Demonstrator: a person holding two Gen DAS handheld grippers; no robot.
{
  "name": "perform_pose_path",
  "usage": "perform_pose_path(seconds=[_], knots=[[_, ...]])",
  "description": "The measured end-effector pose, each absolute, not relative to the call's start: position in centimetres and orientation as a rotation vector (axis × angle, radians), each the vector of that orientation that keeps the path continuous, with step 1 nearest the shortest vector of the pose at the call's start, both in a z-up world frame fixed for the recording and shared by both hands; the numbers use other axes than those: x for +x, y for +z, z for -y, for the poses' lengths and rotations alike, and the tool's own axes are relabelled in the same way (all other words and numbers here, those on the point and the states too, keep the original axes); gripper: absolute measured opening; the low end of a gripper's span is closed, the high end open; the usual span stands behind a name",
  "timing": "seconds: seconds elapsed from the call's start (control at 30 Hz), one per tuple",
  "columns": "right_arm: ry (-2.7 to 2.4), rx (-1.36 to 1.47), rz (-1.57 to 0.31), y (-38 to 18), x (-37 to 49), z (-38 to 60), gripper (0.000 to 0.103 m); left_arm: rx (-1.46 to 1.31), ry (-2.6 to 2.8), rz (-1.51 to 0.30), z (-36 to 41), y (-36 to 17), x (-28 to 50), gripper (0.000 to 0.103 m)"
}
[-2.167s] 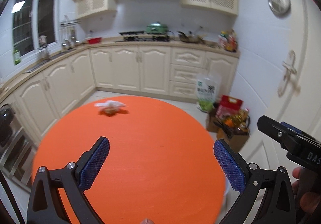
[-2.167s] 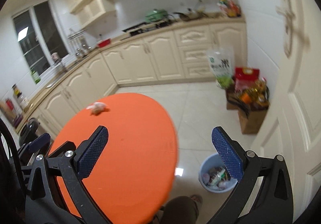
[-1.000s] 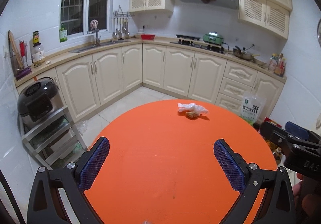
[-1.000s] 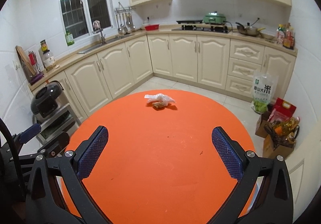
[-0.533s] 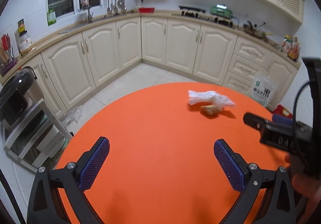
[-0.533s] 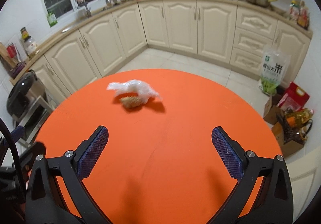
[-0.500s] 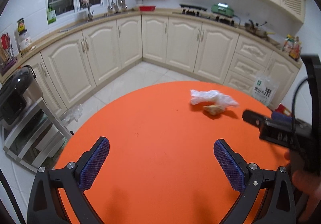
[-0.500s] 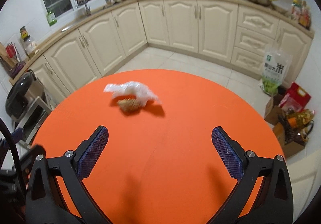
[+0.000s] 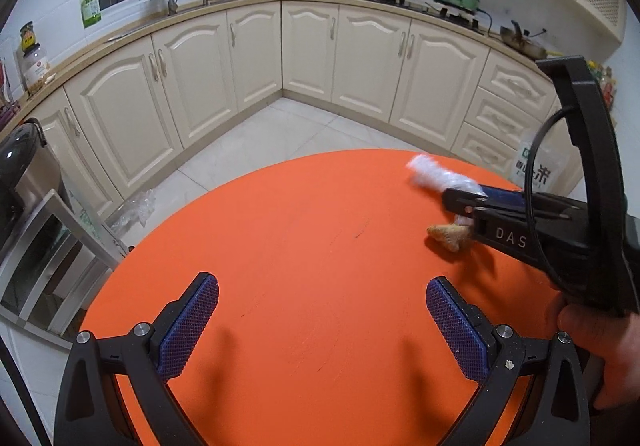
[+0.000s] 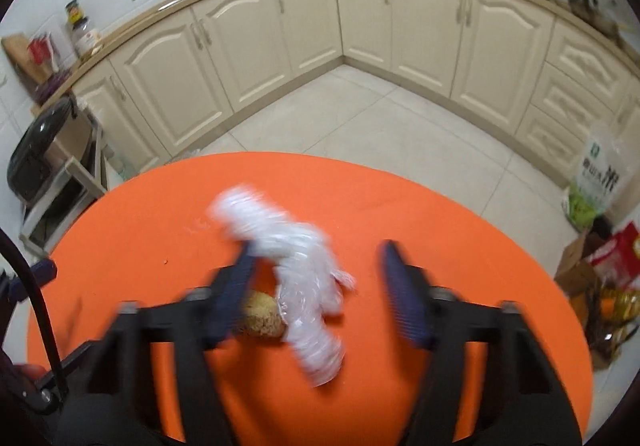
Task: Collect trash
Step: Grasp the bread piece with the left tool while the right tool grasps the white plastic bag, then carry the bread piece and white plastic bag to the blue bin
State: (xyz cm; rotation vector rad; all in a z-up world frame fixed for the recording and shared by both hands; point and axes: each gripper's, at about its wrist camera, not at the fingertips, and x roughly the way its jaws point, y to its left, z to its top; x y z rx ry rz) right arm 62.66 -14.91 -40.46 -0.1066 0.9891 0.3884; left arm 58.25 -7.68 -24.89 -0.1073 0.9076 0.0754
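A crumpled clear plastic wrapper (image 10: 296, 266) with a brown food scrap (image 10: 262, 320) lies on the round orange table (image 10: 460, 246). My right gripper (image 10: 320, 286) is open and straddles the wrapper and scrap, its fingers blurred by motion. In the left wrist view the right gripper (image 9: 464, 202) reaches over the wrapper (image 9: 434, 176) and scrap (image 9: 448, 236) at the right. My left gripper (image 9: 320, 322) is open and empty over the near part of the table (image 9: 300, 246).
Cream kitchen cabinets (image 9: 320, 46) run along the far walls. A rice cooker on a metal rack (image 9: 28, 182) stands left of the table. A rice bag (image 10: 596, 182) and boxes of groceries (image 10: 608, 270) sit on the floor at the right.
My right gripper has moved forward and down over the wrapper and scrap, and its fingers have come closer together. My left gripper has tilted down and shifted slightly left.
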Motion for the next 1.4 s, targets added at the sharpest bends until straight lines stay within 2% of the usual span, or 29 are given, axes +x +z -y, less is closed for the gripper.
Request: perform_pose_path(seconds=[0.03, 0.1, 0.53, 0.6, 0.7, 0.77, 0.83, 1.0, 1.4], knots=[[0.393, -0.103, -0.992, -40.4, 62.7, 15.0, 0.025, -0.107, 0.071, -0.911, 8.0, -25.1, 58.9, 0.102], [0.416, -0.062, -0.996, -40.3, 62.6, 15.7, 0.022, -0.101, 0.059, -0.913, 8.7, -25.3, 60.6, 0.102], [0.341, 0.059, -0.970, -39.6, 60.8, 22.0, 0.022, -0.058, -0.033, -0.934, 13.9, -29.1, 67.4, 0.102], [0.334, 0.067, -0.970, -39.6, 60.7, 22.6, 0.022, -0.039, -0.027, -0.940, 14.6, -30.0, 68.7, 0.099], [0.326, 0.086, -0.972, -39.7, 60.7, 23.7, 0.022, -0.004, -0.029, -0.931, 15.9, -30.8, 69.9, 0.080], [0.324, 0.104, -0.973, -39.8, 60.6, 24.3, 0.022, -0.011, -0.046, -0.911, 16.3, -30.8, 70.3, 0.052], [0.321, 0.113, -0.972, -39.8, 60.2, 24.8, 0.022, -0.022, -0.060, -0.906, 16.3, -31.2, 69.9, 0.037], [0.310, 0.135, -0.962, -39.4, 58.6, 25.7, 0.022, -0.072, -0.081, -0.901, 15.2, -31.6, 68.1, 0.037], [0.275, 0.163, -0.882, -35.6, 51.8, 28.4, 0.022, -0.058, -0.142, -0.782, 15.8, -28.2, 58.3, 0.037]])
